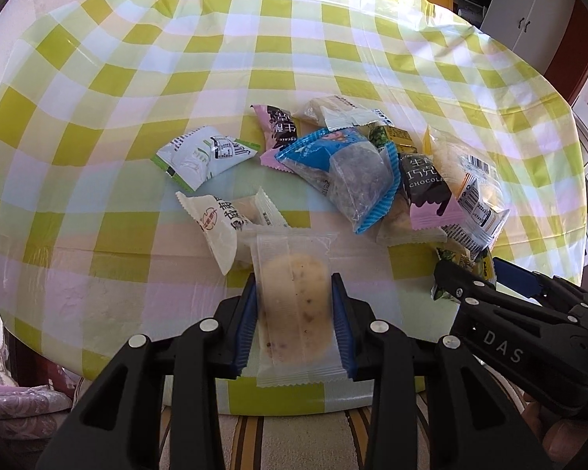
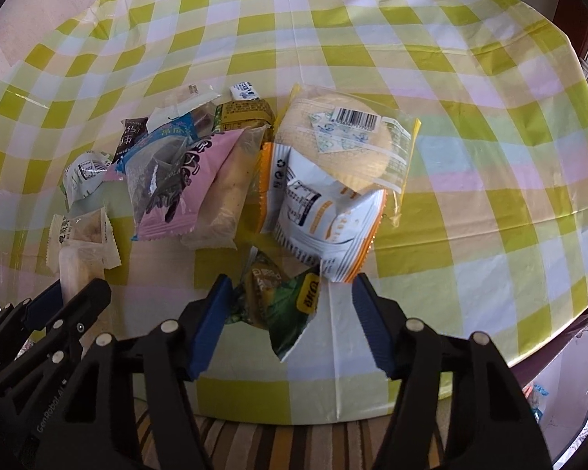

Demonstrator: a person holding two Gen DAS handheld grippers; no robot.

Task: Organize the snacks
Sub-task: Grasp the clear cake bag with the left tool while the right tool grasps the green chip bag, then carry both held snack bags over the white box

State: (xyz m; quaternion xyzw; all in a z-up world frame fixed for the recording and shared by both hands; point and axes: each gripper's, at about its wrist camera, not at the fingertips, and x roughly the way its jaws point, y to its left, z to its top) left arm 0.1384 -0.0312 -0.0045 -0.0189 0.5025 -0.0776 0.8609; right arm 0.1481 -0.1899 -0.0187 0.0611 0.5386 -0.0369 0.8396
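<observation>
Left gripper point(image 1: 294, 305), black with blue pads, points steeply down over the table's near edge, jaws clamped on a clear-wrapped pale round cake point(image 1: 296, 305). Beside it the matching right gripper point(image 2: 290, 313) also tilts downward, jaws apart, a green-and-yellow foil snack packet point(image 2: 282, 305) between them, left pad touching.

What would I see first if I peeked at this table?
The heap of snack packets piled in the middle of the green and white checked tablecloth. Close to the near edge, the left gripper squeezes a clear packet with a pale cookie inside. Beside it, the right gripper reaches around a green and yellow packet, its right finger not touching.
</observation>
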